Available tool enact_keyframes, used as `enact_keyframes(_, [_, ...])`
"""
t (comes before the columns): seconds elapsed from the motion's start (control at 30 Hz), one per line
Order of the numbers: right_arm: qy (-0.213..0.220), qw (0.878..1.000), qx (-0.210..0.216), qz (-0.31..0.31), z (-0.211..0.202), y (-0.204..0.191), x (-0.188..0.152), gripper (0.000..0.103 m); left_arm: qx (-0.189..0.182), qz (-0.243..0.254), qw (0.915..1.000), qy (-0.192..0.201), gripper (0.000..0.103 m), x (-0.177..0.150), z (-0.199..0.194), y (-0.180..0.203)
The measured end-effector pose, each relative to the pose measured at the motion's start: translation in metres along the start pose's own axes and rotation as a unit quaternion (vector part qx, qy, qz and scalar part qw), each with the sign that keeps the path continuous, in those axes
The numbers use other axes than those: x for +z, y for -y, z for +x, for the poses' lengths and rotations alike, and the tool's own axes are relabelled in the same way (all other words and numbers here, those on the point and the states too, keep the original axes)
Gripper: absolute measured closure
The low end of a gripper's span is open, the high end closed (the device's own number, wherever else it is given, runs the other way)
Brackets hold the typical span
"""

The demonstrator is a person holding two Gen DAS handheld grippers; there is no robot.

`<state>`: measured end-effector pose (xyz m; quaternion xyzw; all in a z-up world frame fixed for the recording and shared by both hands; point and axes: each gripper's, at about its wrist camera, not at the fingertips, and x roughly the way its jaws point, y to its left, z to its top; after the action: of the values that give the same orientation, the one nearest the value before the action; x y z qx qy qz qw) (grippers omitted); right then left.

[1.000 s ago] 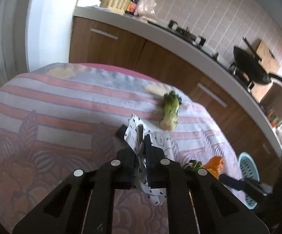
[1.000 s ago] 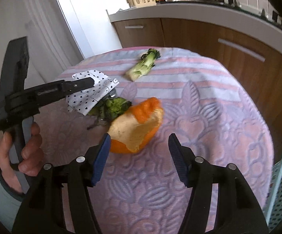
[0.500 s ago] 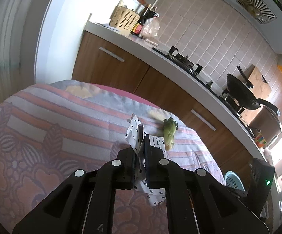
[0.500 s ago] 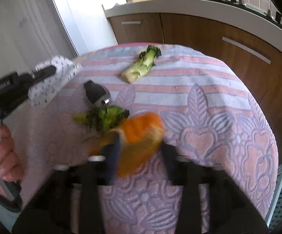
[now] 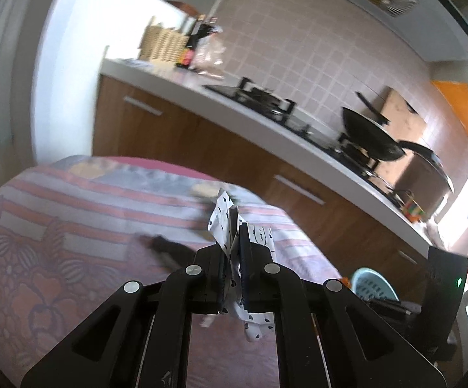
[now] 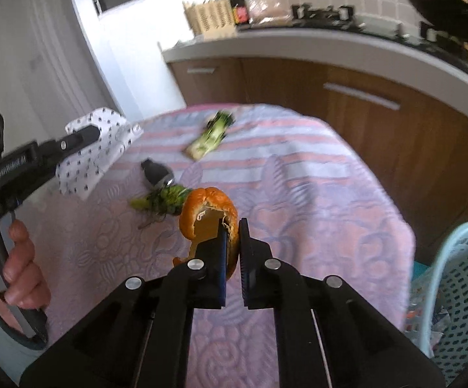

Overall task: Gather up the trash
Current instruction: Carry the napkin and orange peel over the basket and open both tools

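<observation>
Kitchen cabinets in brown wood and a pale counter are running behind a round table covered in a pink and lilac patterned cloth.

At far left of the right wrist view, a hand is gripping the handle of the left gripper, which is reaching in from the side and pointing toward the table. Its jaws are pinched together on a crumpled white wrapper with small dark hearts; the wrapper is hanging off the tips, clear of the cloth, probably so it can be carried away without dragging.

Moving right, three scraps are lying on the cloth: a dark, rounded object that is too blurred to name, a clump of green leafy scraps just beside it, and farther back a cut vegetable stalk, well apart from both tools.

Near the middle, the right gripper is angling downward, and its jaws are clamped on an orange peel, with the rind squeezed between the pads and the curled shell standing above the tips. The peel appears lifted off the cloth, though contact underneath is hidden.

At the right edge, a light blue perforated basket is standing beside the table, below its rim, with some litter showing under it. It looks like the place where both held pieces are meant to go.

In the left wrist view, the left gripper is holding the same wrapper upright between its closed fingers, with the basket low to the right.
</observation>
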<state>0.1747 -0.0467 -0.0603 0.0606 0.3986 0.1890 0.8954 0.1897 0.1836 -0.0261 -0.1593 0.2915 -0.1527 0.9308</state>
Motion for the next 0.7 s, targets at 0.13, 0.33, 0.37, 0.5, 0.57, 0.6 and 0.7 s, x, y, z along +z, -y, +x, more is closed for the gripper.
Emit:
enact_keyframes(0.13, [0.031, 0.999, -0.013, 0.020, -0.037, 0.025, 0.000, 0.098, -0.022, 0.030, 0.9993, 0.001, 0.098, 0.001, -0.002, 0.042])
enact_keyframes(0.33, [0.068, 0.996, -0.036, 0.049, -0.090, 0.072, -0.008, 0.098, -0.058, 0.066, 0.9961, -0.013, 0.098, -0.011, 0.011, 0.106])
enact_keyframes(0.37, [0.071, 0.995, -0.041, 0.053, -0.095, 0.078, -0.009, 0.098, -0.061, 0.070, 0.9956, -0.016, 0.098, -0.013, 0.014, 0.114])
enact_keyframes(0.5, [0.085, 0.991, -0.070, 0.071, -0.120, 0.110, -0.019, 0.098, -0.080, 0.092, 0.9919, -0.035, 0.098, -0.028, 0.032, 0.158])
enact_keyframes(0.57, [0.092, 0.988, -0.100, 0.077, -0.131, 0.126, -0.025, 0.098, -0.091, 0.103, 0.9894, -0.046, 0.098, -0.038, 0.042, 0.181])
enact_keyframes(0.6, [0.093, 0.986, -0.110, 0.080, -0.135, 0.132, -0.028, 0.098, -0.095, 0.107, 0.9884, -0.052, 0.098, -0.042, 0.046, 0.191])
enact_keyframes(0.7, [0.097, 0.981, -0.142, 0.093, -0.147, 0.157, -0.039, 0.098, -0.103, 0.122, 0.9844, -0.074, 0.098, -0.058, 0.064, 0.221])
